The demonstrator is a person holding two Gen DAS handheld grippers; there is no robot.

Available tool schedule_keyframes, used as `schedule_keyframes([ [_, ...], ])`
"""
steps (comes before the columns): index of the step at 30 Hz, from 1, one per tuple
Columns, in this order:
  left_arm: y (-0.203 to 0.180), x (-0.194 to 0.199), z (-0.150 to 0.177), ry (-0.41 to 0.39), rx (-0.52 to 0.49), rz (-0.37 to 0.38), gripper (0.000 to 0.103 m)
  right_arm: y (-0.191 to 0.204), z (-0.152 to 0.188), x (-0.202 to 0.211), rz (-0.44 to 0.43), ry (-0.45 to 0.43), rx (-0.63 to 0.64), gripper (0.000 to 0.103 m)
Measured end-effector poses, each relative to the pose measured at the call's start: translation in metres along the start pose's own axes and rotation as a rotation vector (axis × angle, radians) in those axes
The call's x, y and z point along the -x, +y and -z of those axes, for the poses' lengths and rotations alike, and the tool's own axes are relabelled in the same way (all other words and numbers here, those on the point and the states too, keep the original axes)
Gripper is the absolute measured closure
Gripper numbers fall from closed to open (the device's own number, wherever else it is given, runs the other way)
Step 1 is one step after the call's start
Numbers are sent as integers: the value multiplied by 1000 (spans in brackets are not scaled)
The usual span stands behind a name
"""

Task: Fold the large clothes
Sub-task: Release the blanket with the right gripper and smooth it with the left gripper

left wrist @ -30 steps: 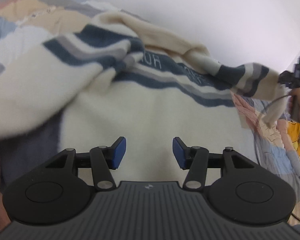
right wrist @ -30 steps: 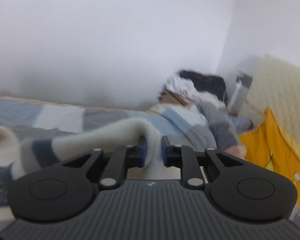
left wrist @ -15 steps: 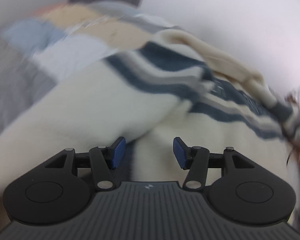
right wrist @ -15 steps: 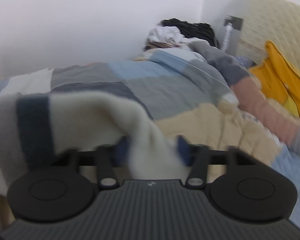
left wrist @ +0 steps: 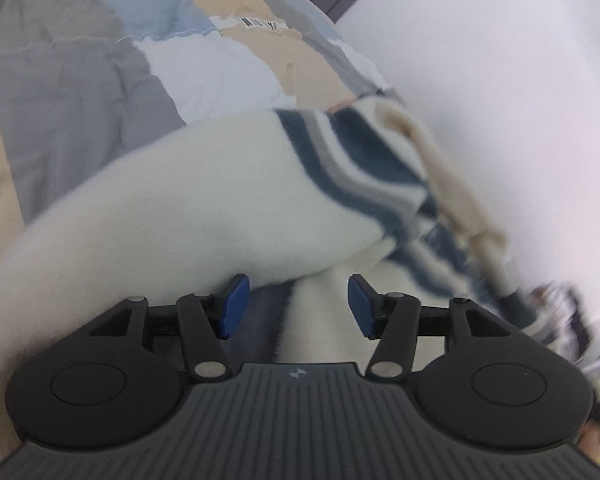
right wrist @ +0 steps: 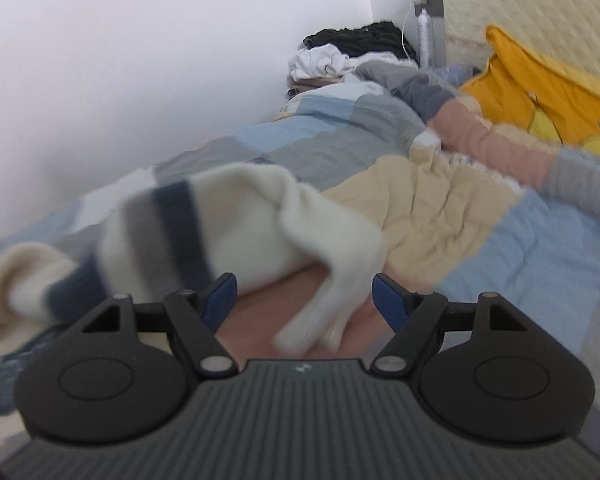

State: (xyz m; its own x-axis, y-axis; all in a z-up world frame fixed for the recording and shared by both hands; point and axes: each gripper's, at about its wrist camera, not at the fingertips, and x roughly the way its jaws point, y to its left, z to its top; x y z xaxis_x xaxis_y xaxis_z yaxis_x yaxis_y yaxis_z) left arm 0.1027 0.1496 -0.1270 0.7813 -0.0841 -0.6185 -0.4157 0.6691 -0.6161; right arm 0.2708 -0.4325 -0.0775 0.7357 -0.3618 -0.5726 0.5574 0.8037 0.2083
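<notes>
A cream sweater [left wrist: 204,208] with navy and grey stripes lies bunched on the patchwork quilt [left wrist: 80,100]. My left gripper [left wrist: 299,306] hovers low over its body. Its jaws are opening, and cream fabric shows below the gap, untouched by the blue pads. In the right wrist view, the sweater's striped sleeve [right wrist: 260,216] droops across the quilt [right wrist: 440,208]. Its cuff hangs loose between the fingers of my right gripper [right wrist: 305,298]. These jaws are opening too and neither pad presses the cloth. The picture is blurred by motion.
The bed runs along a white wall [right wrist: 140,60]. A pile of dark and white clothes [right wrist: 352,48] sits in the far corner beside a bottle [right wrist: 424,36]. A yellow pillow [right wrist: 540,92] leans on the padded headboard [right wrist: 520,8] at right.
My right gripper was shut on the sleeve, then spread its jaws and let it go while sinking toward the quilt. My left gripper swung and rolled over the sweater, its jaws a little wider.
</notes>
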Motion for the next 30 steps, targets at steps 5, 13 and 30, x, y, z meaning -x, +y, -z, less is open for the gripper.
schedule_keyframes([
  [5,28,8,-11,23,193,71,39,1,19,60,-97,62,-88,27],
  [13,67,17,-21,11,391,118,40,36,67,151,-288,117,26,26],
  [30,100,4,-25,67,573,58,50,75,155,168,-472,290,311,15],
])
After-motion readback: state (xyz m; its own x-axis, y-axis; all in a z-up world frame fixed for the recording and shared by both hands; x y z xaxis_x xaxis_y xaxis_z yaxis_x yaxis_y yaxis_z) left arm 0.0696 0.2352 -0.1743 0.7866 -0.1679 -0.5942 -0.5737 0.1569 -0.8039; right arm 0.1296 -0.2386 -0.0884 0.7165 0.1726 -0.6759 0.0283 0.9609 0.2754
